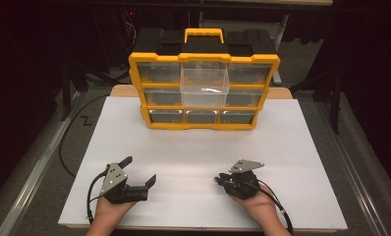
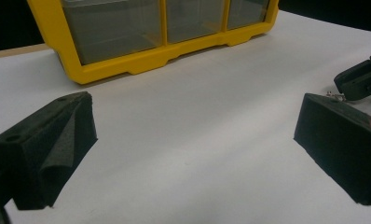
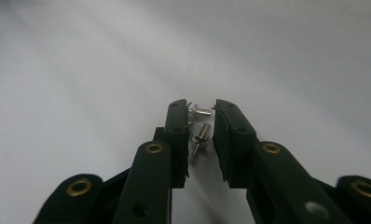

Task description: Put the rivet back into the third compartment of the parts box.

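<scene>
Two small metal rivets (image 3: 200, 126) lie on the white worktop (image 1: 193, 147), between the jaws of our right tool (image 3: 202, 122) and near their tips. One rivet lies crosswise at the tips and seems to touch both pads; the other sits just behind it, with its long axis running roughly along the jaws and its shaft pointing back toward the hand. The right tool's jaws are nearly closed around the pair — a narrow gap remains, and we cannot tell whether the pads press firmly on either piece. In the high view the right tool (image 1: 218, 180) rests low at the near right of the worktop, pointing left, with the rivets at its tip.

Our left tool (image 1: 140, 170) rests on the near left, jaws wide open and nothing between them. It is well apart from the rivets, so the right hand is plainly the nearer one.

The yellow organiser (image 1: 203, 91) stands at the far edge, well apart from both tools. One clear drawer (image 1: 204, 87) in its middle row is pulled out toward us — we judge it the likely destination, lying ahead and slightly left of the right tool.
</scene>
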`<state>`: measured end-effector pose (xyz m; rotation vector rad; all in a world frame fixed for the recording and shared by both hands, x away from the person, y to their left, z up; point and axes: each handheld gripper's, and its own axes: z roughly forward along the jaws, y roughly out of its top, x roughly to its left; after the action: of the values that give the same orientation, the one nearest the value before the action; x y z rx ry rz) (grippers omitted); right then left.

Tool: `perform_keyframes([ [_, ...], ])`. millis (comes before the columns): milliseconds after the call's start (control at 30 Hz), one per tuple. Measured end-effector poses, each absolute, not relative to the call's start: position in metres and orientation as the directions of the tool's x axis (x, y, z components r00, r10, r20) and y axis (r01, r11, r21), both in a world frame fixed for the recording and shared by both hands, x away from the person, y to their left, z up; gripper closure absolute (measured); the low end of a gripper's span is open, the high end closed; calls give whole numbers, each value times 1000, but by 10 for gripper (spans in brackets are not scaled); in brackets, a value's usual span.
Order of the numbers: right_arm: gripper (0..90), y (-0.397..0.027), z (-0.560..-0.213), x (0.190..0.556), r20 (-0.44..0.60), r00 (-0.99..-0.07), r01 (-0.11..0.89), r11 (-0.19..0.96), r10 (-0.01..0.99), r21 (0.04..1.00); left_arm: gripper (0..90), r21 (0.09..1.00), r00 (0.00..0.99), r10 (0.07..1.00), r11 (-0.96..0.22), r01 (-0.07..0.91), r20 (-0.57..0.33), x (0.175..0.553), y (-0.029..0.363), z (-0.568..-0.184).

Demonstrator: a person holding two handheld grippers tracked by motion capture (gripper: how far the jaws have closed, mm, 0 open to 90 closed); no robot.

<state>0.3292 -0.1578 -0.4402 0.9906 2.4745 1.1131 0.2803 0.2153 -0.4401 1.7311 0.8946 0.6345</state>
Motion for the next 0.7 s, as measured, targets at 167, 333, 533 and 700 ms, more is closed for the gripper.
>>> perform_keyframes([
  [167,780,-158,-441,330,38,-735,488,488,677,724,3,947,582,813,-181,264,-6,280,216,-440],
  [333,799,-158,-442,331,33,-733,489,494,679,719,3,948,581,814,-178,264,-9,280,216,-440],
  [533,805,-159,-442,332,29,-737,486,500,675,717,3,948,582,813,-178,263,-9,280,216,-440],
  [700,805,-159,-442,332,18,-745,476,512,667,715,3,949,580,814,-177,262,-9,280,216,-440],
])
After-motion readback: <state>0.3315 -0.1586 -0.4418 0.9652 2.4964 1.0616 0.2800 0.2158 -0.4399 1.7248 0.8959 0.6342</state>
